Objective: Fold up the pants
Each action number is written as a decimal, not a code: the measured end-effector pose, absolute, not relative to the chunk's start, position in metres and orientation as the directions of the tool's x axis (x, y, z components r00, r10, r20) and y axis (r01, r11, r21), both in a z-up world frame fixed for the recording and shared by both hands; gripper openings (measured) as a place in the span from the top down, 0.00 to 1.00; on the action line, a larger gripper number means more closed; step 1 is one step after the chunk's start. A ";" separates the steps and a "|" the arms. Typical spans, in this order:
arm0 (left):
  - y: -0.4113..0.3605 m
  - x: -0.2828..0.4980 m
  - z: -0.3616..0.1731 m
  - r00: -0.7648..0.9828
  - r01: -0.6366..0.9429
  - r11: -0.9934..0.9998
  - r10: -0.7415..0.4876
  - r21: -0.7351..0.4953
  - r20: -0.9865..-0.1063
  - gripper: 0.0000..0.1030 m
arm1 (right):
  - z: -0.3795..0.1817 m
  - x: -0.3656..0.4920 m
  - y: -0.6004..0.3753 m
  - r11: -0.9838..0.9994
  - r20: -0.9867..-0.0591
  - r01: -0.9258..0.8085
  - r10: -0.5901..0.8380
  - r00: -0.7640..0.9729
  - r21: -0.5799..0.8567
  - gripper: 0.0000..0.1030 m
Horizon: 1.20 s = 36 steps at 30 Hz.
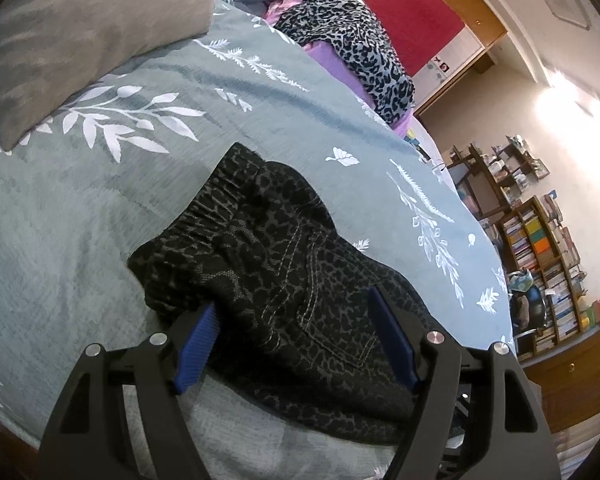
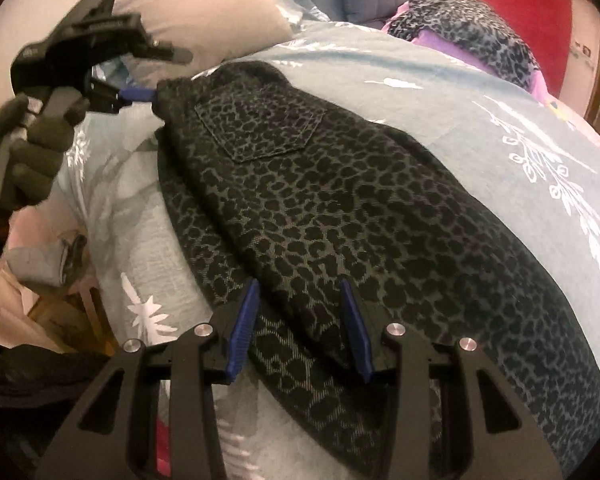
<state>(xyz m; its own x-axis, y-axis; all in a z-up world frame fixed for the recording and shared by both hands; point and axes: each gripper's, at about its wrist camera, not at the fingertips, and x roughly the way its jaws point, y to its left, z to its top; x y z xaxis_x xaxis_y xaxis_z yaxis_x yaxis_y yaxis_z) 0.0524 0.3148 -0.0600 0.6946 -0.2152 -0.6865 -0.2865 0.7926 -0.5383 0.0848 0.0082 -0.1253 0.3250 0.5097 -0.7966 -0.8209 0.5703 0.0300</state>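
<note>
The pants (image 2: 340, 208) lie folded lengthwise on the bed (image 1: 80, 220). The left tool (image 1: 292, 316) stands released at the waistband, pads off the cloth. The right tool (image 2: 300, 312) straddles the leg, half-spread, not visibly pinching. Next, probably, grip and fold crosswise.

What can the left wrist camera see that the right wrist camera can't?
Only the left wrist view shows the bookshelves full of books against the far wall, and the stretchy waistband of the pants.

Only the right wrist view shows a gloved hand holding the left gripper at the waist end of the pants, plus the back pocket seen flat.

Both views show the dark leopard-print pants lying on the grey-blue leafy bedspread, a grey pillow, and another leopard-print cloth on something purple near the red headboard.
</note>
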 end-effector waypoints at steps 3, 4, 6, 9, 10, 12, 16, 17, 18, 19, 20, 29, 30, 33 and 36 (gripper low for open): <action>0.314 0.054 -0.057 0.699 -0.285 0.796 -0.209 -0.534 -0.684 0.32 | -0.131 0.086 0.015 0.560 -0.799 -0.829 0.499 0.337 0.000 0.58; 0.314 0.054 -0.057 0.700 -0.285 0.798 -0.204 -0.531 -0.684 0.40 | -0.133 0.089 0.017 0.562 -0.802 -0.827 0.493 0.338 -0.003 0.58; 0.312 0.057 -0.057 0.696 -0.292 0.810 -0.186 -0.509 -0.694 0.49 | -0.134 0.093 0.019 0.566 -0.807 -0.825 0.488 0.334 0.001 0.72; 0.313 0.060 -0.059 0.682 -0.312 0.815 -0.166 -0.488 -0.712 0.67 | -0.125 0.093 0.020 0.569 -0.797 -0.823 0.498 0.343 0.001 0.95; 0.314 0.061 -0.061 0.674 -0.326 0.816 -0.153 -0.477 -0.722 0.73 | -0.120 0.092 0.018 0.569 -0.790 -0.823 0.508 0.345 0.007 0.96; 0.315 0.060 -0.061 0.671 -0.333 0.821 -0.139 -0.464 -0.728 0.83 | -0.109 0.089 0.013 0.564 -0.774 -0.825 0.536 0.337 0.032 0.96; 0.316 0.051 -0.060 0.670 -0.335 0.828 -0.127 -0.451 -0.731 0.92 | -0.088 0.079 0.002 0.537 -0.751 -0.840 0.588 0.301 0.084 0.96; 0.316 0.049 -0.060 0.671 -0.333 0.830 -0.124 -0.446 -0.731 0.93 | -0.085 0.075 0.001 0.527 -0.750 -0.846 0.592 0.294 0.084 0.96; 0.316 0.044 -0.058 0.672 -0.331 0.835 -0.119 -0.440 -0.731 0.93 | -0.084 0.070 0.000 0.514 -0.754 -0.854 0.593 0.283 0.084 0.96; 0.316 0.040 -0.058 0.672 -0.331 0.837 -0.115 -0.436 -0.731 0.93 | -0.084 0.067 0.000 0.508 -0.758 -0.857 0.591 0.275 0.085 0.96; 0.317 0.032 -0.061 0.669 -0.337 0.836 -0.111 -0.433 -0.735 0.93 | -0.087 0.065 0.000 0.502 -0.766 -0.860 0.587 0.264 0.088 0.96; 0.328 0.009 -0.099 0.615 -0.401 0.812 -0.105 -0.425 -0.782 0.92 | -0.129 0.071 0.006 0.507 -0.817 -0.852 0.542 0.198 0.130 0.89; 0.326 0.008 -0.096 0.613 -0.399 0.819 -0.096 -0.412 -0.784 0.92 | -0.126 0.073 0.006 0.507 -0.818 -0.850 0.544 0.186 0.144 0.87; 0.322 0.007 -0.088 0.611 -0.391 0.837 -0.074 -0.382 -0.788 0.90 | -0.114 0.076 0.001 0.516 -0.806 -0.841 0.561 0.190 0.161 0.66; 0.318 0.002 -0.076 0.613 -0.397 0.852 -0.029 -0.340 -0.790 0.82 | -0.100 0.087 -0.007 0.523 -0.778 -0.823 0.603 0.175 0.221 0.57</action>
